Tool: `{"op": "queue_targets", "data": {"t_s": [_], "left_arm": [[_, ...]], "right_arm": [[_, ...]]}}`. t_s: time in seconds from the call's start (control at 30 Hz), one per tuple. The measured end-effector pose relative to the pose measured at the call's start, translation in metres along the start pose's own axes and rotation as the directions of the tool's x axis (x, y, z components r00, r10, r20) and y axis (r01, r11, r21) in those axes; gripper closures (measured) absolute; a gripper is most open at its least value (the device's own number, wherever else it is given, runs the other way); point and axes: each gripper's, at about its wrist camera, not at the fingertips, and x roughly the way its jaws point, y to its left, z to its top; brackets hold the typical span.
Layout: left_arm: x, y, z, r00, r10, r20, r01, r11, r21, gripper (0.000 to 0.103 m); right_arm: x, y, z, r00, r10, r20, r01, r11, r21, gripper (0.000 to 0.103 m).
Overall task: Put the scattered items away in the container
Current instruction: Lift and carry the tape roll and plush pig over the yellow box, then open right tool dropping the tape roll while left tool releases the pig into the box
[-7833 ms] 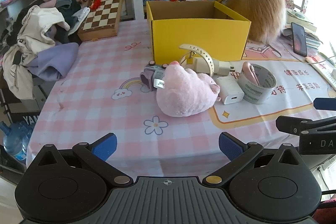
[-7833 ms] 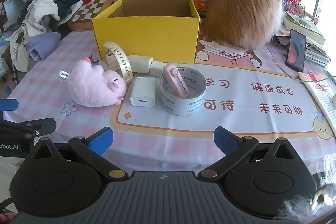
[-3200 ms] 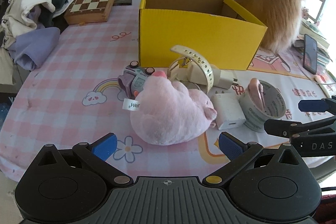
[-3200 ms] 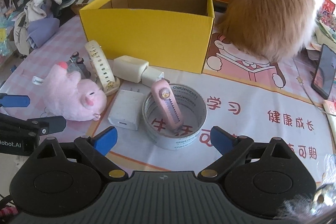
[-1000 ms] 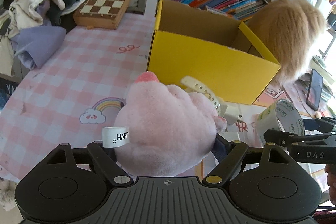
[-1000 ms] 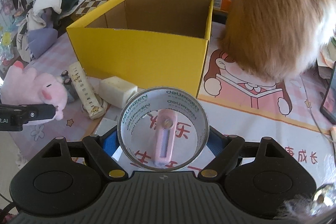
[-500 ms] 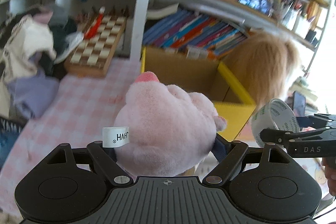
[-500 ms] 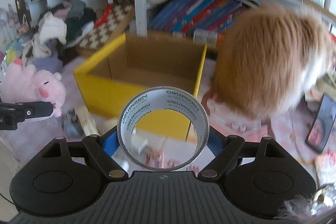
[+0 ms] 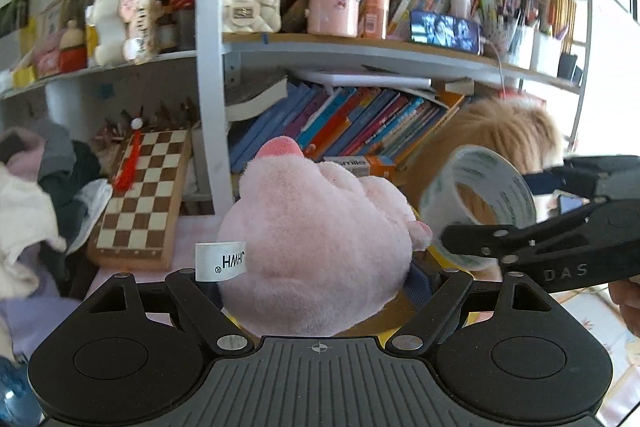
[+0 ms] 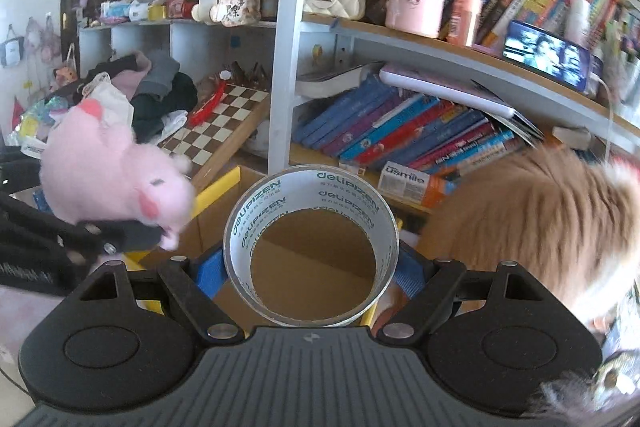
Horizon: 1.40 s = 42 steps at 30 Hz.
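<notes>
My left gripper (image 9: 316, 275) is shut on a pink plush pig (image 9: 320, 247) and holds it in the air; the pig also shows in the right wrist view (image 10: 116, 183). My right gripper (image 10: 312, 271) is shut on a roll of clear tape (image 10: 312, 251), which also shows in the left wrist view (image 9: 480, 203). The yellow cardboard box (image 10: 218, 189) is below and just ahead of both grippers; its brown inside shows through the tape roll. The other table items are hidden.
An orange long-haired cat (image 10: 540, 227) sits right of the box. A bookshelf with books (image 9: 352, 123) stands behind. A chessboard (image 9: 148, 199) leans at the left, beside a heap of clothes (image 9: 36, 195).
Both grippers have risen and moved forward toward the box, each still holding its item. The table and loose items have dropped out of view.
</notes>
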Motion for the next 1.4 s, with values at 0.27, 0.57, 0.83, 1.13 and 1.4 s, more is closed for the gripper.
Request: {"op": "queue_targets", "data": {"t_s": [0.27,0.57,0.83,1.13,1.4], "left_arm": [[0.041,-0.006,-0.001,0.997,0.019,-0.075,-0.016,0.999,0.049,0.019],[0.073,-0.006,-0.007,0.984,0.041,-0.173,-0.027,0.996,0.081,0.019],[0.095,0.000,-0.023,0.957,0.069,-0.283,-0.031,0.990,0.134,0.019],[0.105,0.002,-0.024,0.941,0.034,-0.336,0.016,0.989,0.144,0.018],[0.104,0.004,-0.026,0.944,0.053,-0.326,-0.013,0.992,0.124,0.012]], "right_arm": [[0.059,-0.012,0.000,0.995,0.019,-0.093,-0.024,0.999,-0.048,0.021],[0.119,-0.017,0.010,0.983,0.068,-0.171,-0.092,0.986,-0.141,0.021],[0.168,-0.011,-0.007,0.936,0.129,-0.328,-0.199,0.961,-0.190,0.021],[0.193,-0.009,-0.022,0.902,0.085,-0.422,-0.217,0.937,-0.274,0.021],[0.194,-0.008,-0.021,0.897,0.086,-0.433,-0.219,0.938,-0.268,0.021]]}}
